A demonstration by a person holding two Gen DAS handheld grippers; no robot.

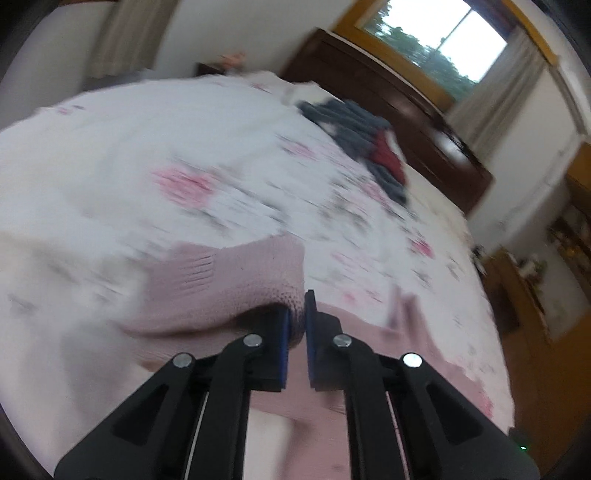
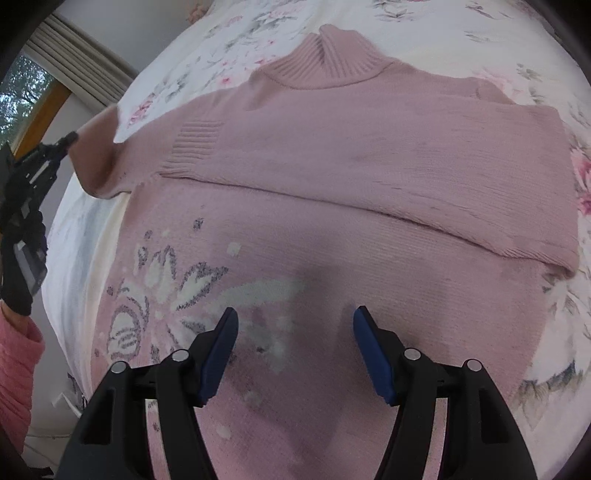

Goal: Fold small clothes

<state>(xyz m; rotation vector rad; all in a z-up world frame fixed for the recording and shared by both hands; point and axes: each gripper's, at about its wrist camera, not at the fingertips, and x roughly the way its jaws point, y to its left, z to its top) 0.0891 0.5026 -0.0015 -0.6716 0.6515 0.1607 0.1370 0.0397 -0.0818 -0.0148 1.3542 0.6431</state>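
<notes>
Left gripper [image 1: 296, 317] pinches pink sweater [image 2: 369, 155] (no label).

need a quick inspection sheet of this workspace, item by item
surface: bed with a white floral sheet.
job's things: pink sweater lying flat, one sleeve folded across the chest, collar at the far end; the other sleeve lifted.
clutter: pile of dark and red clothes further up the bed.
grippers: left tongs shut on the sleeve; right tongs open, above the flower pattern, holding nothing.
cables: nothing seen.
surroundings: dark wooden headboard, window with curtains, wooden furniture beside the bed; left view blurred.
</notes>
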